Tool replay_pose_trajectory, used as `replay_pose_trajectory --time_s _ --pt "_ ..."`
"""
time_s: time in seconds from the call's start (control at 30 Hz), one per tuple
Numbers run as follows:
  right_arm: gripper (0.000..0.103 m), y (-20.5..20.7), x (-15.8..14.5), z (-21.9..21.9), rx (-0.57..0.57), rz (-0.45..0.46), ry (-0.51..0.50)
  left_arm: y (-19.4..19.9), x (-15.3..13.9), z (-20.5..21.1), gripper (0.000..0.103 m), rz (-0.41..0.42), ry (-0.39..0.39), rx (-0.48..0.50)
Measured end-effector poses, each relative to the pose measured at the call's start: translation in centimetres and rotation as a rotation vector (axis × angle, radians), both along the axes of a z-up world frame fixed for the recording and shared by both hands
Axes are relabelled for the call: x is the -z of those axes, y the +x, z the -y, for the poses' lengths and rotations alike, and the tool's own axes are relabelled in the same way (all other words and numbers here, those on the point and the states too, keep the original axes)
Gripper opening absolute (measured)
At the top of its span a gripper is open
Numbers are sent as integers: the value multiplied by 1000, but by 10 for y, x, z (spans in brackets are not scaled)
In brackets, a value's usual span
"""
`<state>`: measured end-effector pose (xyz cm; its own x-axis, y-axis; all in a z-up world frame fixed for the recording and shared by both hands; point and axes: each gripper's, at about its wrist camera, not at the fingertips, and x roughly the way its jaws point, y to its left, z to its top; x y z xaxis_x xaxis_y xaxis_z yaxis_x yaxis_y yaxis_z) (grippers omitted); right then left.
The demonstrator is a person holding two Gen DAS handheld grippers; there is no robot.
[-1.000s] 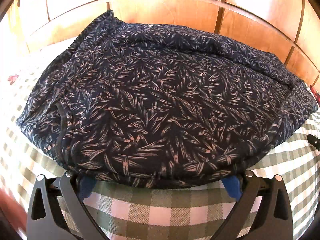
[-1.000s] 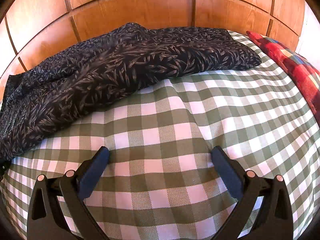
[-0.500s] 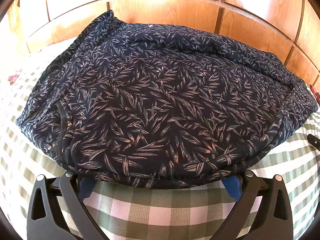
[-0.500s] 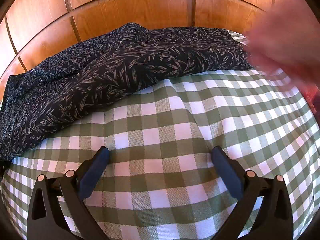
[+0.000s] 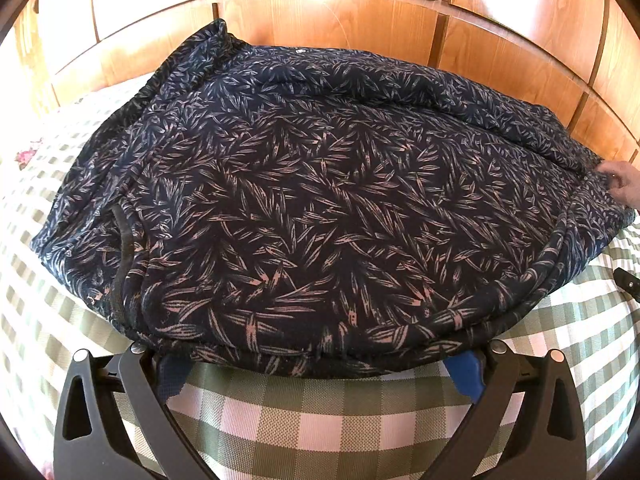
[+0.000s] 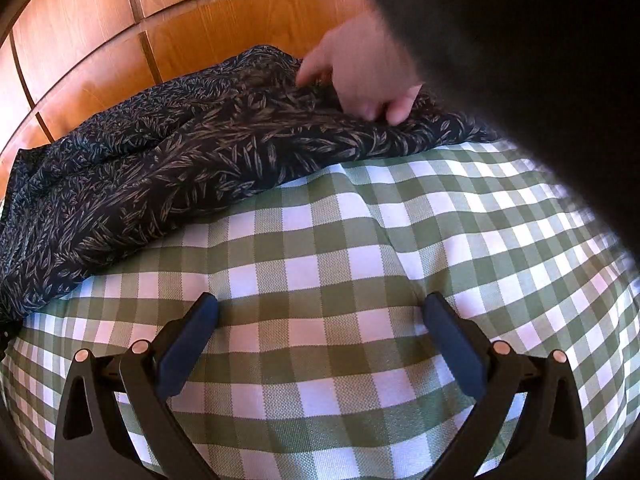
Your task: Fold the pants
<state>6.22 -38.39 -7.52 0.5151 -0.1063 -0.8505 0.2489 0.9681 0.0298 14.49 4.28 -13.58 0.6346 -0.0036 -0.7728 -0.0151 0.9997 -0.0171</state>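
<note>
wall: glossy wooden panelling [image 5: 340, 20] running behind the bed | bedding: green-and-white checked cover [image 6: 340, 280] lying across | light: sunlight glaring off panels

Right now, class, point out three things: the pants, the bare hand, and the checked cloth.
pants [image 5: 320, 200]: left wrist view, middle of the leaf-print fabric.
hand [image 6: 360, 76]: right wrist view, back of the hand on the pants.
checked cloth [image 6: 340, 248]: right wrist view, bare patch.

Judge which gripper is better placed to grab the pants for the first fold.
Left. The left gripper is open with the near edge of the pants lying over its fingertips. The right gripper is open over bare checked bedcover, clear of the fabric, where a bare hand is handling it.
</note>
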Motion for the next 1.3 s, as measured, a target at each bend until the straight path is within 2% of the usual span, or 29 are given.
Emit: replay_pose_trajectory --time_s 0.83,1.03,1.1,1.17,1.3 --pt "101 1 0 0 0 0 -3 0 1 -2 100 -1 2 -1" --pt "101 3 0 -1 34 -13 0 -4 -8 -2 100 -17 -11 0" --pt "101 -6 -6 -3 64 -34 12 -19 -16 -6 100 4 -6 -14" --pt "101 -29 -12 -13 87 -46 -32 -35 -27 -9 100 39 -21 -1" --pt "101 -80 -33 -44 87 15 -102 -68 -57 -10 100 169 -5 11"
